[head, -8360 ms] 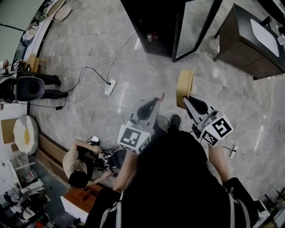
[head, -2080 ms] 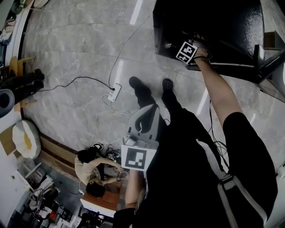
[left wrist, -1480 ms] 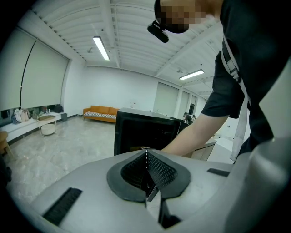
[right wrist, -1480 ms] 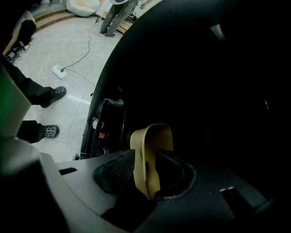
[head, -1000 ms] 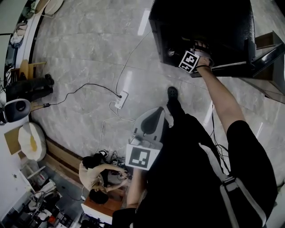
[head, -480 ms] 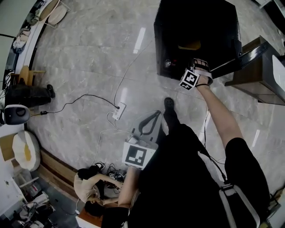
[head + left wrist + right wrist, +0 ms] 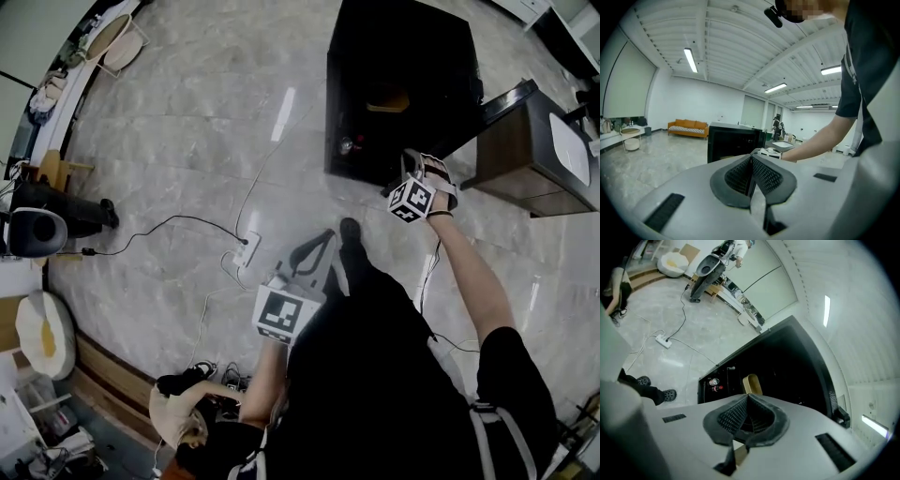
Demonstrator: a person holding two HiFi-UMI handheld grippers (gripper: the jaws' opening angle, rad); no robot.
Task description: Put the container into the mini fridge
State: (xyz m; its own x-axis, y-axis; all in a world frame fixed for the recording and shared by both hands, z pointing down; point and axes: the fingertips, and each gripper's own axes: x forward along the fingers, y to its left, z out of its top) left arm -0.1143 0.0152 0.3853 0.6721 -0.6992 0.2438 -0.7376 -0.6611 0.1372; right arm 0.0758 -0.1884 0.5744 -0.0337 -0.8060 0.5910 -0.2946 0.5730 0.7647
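Observation:
The tan container [image 7: 386,101] stands inside the black mini fridge [image 7: 403,42], on a shelf; in the right gripper view the container [image 7: 752,384] shows just beyond the jaws, apart from them. My right gripper [image 7: 411,164] hovers outside the fridge's open front, its jaws closing the last bit until the pads meet, with nothing between them. The right gripper [image 7: 747,397] points into the fridge [image 7: 797,357]. My left gripper [image 7: 323,242] hangs low by my body, shut and empty, with the fridge [image 7: 733,140] ahead of its tips [image 7: 751,157].
The fridge door [image 7: 502,105] stands open to the right. A wooden cabinet with a white basin [image 7: 553,150] sits beside it. Bottles [image 7: 345,145] lie low in the fridge. A power strip [image 7: 244,246] with cables lies on the marble floor. A person crouches at bottom left [image 7: 183,422].
My right gripper has let go of the container, drawn back out of the fridge and shut its jaws. The container stays on the shelf. The left gripper has hardly moved.

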